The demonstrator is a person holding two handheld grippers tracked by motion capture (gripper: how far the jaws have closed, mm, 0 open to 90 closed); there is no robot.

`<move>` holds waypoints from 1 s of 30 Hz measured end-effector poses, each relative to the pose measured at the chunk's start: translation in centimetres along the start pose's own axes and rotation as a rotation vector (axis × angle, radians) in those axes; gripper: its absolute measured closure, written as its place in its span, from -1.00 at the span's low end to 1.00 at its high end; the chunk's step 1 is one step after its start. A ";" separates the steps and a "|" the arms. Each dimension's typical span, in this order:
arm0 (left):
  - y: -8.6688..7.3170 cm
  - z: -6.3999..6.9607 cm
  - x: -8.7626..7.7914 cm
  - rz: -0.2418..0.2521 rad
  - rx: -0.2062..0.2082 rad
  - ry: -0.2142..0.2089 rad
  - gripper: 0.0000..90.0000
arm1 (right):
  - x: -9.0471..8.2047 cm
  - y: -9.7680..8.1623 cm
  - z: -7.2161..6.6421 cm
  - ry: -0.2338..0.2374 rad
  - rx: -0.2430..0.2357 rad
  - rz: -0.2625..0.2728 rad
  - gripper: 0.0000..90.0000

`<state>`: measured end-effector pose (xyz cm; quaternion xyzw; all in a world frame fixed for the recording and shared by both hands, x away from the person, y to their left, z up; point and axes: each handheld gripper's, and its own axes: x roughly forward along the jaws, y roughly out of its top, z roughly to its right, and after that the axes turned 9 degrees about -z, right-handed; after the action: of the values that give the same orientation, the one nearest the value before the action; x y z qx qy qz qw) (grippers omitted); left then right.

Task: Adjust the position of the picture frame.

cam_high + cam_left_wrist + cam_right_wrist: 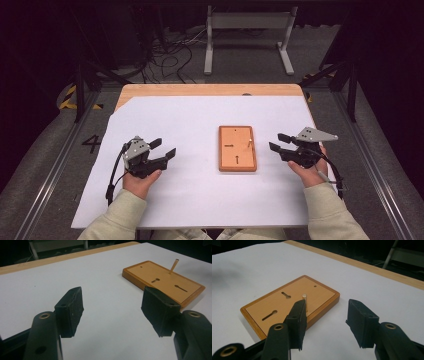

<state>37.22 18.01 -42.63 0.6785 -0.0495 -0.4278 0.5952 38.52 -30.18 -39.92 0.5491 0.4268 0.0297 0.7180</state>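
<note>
A wooden board (237, 148) with two keyhole-shaped slots and a small round hole lies flat on the white sheet near the table's middle. One pale wooden peg (248, 142) stands upright near its right edge; the peg (173, 266) also rises from the board (162, 280) in the left gripper view, and the peg (304, 301) shows partly behind a jaw in the right gripper view, on the board (287, 305). My left gripper (163, 149) rests left of the board, open and empty. My right gripper (279, 142) sits just right of the board, open, nothing between its jaws.
A white sheet (190, 200) covers most of the wooden table (200, 90). Beyond the far edge stand a grey metal frame (247, 37) and loose cables (170, 55) on the floor. Dark rails run along both sides.
</note>
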 end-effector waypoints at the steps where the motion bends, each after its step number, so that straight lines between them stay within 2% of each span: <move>1: 0.0 0.0 0.0 -0.002 -0.002 0.001 -0.24 | 0.0 0.1 0.0 0.001 -0.004 0.001 0.11; 5: 0.0 -0.1 0.0 -0.005 -0.008 0.007 -0.24 | 0.0 0.4 0.1 0.008 -0.002 -0.001 0.12; 7: 0.0 -0.1 0.0 -0.007 -0.002 0.011 -0.24 | -0.1 1.0 0.3 0.008 -0.010 -0.013 0.20; 11: 0.0 0.0 0.1 -0.012 -0.002 0.012 -0.24 | 0.0 1.6 0.4 0.005 -0.036 -0.039 0.54; 13: 0.0 0.0 0.1 -0.013 0.001 0.013 -0.24 | 0.1 1.9 0.4 0.003 -0.037 -0.054 0.88; 14: 0.0 0.0 0.1 -0.012 -0.002 0.013 -0.24 | 0.2 2.0 0.4 -0.001 -0.038 -0.060 0.97; 19: 0.0 0.0 0.1 -0.012 -0.001 0.014 -0.23 | 0.2 2.8 0.6 -0.004 -0.034 -0.069 1.00; 20: 0.0 -0.1 0.1 -0.012 0.000 0.015 -0.23 | 0.2 3.2 0.6 0.003 -0.038 -0.072 1.00; 21: 0.0 -0.1 0.1 -0.012 0.000 0.014 -0.23 | 0.3 3.9 0.6 0.030 -0.047 -0.081 1.00; 22: 0.0 -0.1 0.1 -0.012 0.000 0.015 -0.23 | 0.3 3.9 0.6 0.030 -0.047 -0.081 1.00; 23: 0.0 0.0 0.1 -0.012 -0.002 0.015 -0.23 | 0.5 4.5 0.7 0.064 -0.051 -0.087 1.00; 30: -0.4 -0.2 -0.5 -0.014 -0.011 0.033 -0.23 | 1.3 6.3 0.8 0.082 -0.092 -0.078 1.00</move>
<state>36.84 18.56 -42.71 0.6825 -0.0325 -0.4210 0.5966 42.52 -27.61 -35.54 0.4969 0.4753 0.0438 0.7248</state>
